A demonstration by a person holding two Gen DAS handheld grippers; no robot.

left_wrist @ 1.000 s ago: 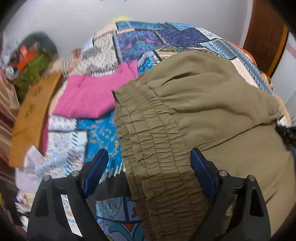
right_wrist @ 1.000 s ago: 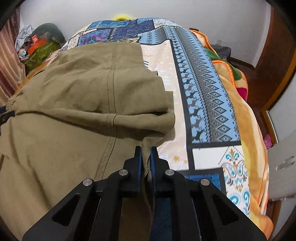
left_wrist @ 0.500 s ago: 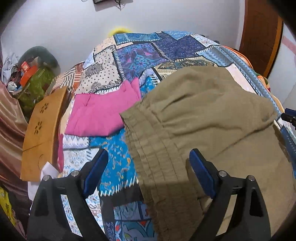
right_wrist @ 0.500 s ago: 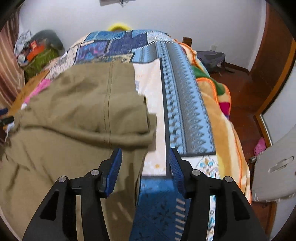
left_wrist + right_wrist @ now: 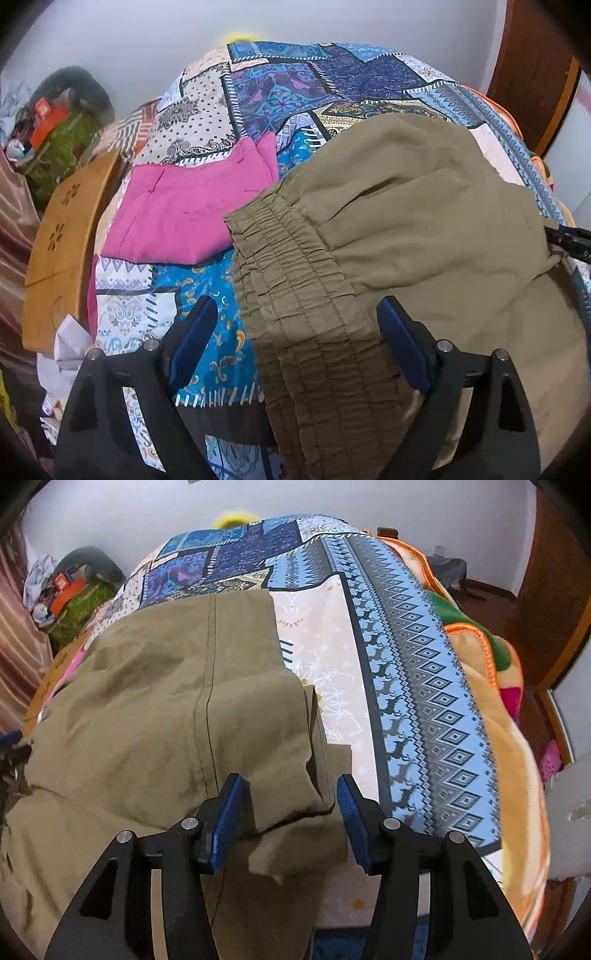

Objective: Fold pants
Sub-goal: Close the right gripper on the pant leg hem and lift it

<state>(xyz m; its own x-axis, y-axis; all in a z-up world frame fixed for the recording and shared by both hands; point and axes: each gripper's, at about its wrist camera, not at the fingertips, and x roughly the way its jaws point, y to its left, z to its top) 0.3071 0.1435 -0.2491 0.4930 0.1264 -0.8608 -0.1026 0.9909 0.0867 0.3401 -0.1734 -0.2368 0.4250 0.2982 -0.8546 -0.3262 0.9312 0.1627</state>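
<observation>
Olive-green pants lie folded over on a patchwork bedspread. Their gathered elastic waistband runs toward my left gripper, which is open with the band between its blue pads, not gripping. In the right wrist view the pants show a folded layer with a seam. My right gripper is open around the folded corner of the fabric, which lies loose between the pads.
A folded pink garment lies left of the pants. A wooden board leans at the bed's left side. An orange-edged blanket hangs over the right edge. Clutter sits by the far left wall.
My right gripper was shut on the pants' edge a second ago; it has opened and let go. Both grippers drew back slightly, then came in over the fabric again.
</observation>
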